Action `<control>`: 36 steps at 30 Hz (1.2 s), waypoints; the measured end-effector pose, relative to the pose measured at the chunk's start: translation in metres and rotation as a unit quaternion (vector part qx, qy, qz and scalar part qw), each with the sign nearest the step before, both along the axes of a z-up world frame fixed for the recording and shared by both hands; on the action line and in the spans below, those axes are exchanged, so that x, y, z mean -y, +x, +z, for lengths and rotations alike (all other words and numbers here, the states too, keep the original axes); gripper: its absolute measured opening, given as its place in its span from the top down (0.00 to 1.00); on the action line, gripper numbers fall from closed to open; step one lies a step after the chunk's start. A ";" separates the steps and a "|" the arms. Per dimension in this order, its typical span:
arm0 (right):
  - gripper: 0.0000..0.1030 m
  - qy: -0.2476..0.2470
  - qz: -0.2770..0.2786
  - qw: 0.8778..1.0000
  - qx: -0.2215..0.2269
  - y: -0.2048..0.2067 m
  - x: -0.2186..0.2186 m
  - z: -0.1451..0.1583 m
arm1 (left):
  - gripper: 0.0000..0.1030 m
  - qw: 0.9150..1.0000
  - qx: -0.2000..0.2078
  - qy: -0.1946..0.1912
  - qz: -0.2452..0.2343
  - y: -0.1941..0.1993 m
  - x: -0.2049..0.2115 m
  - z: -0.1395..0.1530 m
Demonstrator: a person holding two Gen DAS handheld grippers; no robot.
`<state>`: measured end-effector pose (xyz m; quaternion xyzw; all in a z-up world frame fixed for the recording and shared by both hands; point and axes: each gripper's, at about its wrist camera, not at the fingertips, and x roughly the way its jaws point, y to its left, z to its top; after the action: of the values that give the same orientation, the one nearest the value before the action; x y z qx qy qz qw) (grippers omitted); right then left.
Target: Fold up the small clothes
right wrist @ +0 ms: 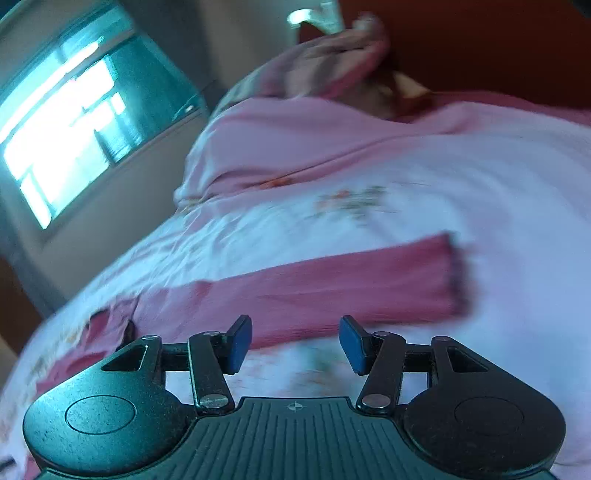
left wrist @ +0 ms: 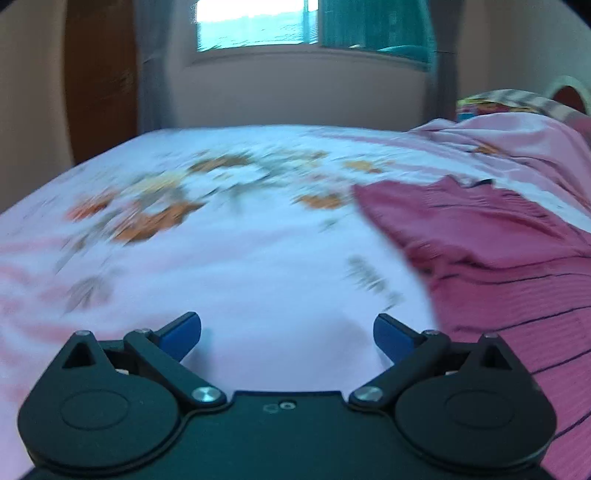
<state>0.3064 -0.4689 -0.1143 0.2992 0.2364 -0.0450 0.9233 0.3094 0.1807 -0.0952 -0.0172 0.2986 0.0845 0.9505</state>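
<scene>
The pink garment (left wrist: 491,251) lies flat on the bed, off to the right of the left tongs (left wrist: 287,338) and a little ahead of them, its near edge running just beside the right-hand pad. The left tongs stand wide apart with only bare sheet between the blue pads, so nothing is held there.

From the right wrist the same garment (right wrist: 332,291) shows as a long sleeve stretched crosswise just ahead of the right tongs (right wrist: 295,343), its cuffed end pointing to the right side of the picture and the body of the garment bunched to the left. The right tongs are partly apart and empty; the sleeve lies beyond the pads, not between them (whether it touches them is hard to tell through the blur). The right hand looks the nearer one to the sleeve, and a fold would likely carry that sleeve across toward the body.

The bedsheet (left wrist: 229,266) is pale with an orange flower print. Beyond it are a heaped pink blanket (right wrist: 303,144), a bright window (left wrist: 255,22) with teal curtains, and plain walls.
</scene>
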 end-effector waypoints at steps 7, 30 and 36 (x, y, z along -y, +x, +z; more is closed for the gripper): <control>0.49 0.132 -0.057 0.989 -0.022 0.003 0.050 -0.031 | 0.01 0.999 -0.025 -0.018 0.014 0.003 -0.009 -0.011; 0.94 0.036 -0.037 0.997 0.053 0.088 -0.011 0.051 | 0.01 0.996 -0.049 -0.016 0.068 -0.003 -0.101 -0.009; 0.94 -0.025 0.055 0.996 0.073 0.121 -0.113 0.085 | 0.01 0.995 -0.004 -0.069 0.075 -0.020 -0.116 -0.016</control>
<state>0.4270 -0.3555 -0.0295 0.2656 0.1837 0.0217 0.9462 0.2897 0.2971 -0.1108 -0.1053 0.3050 0.1351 0.9368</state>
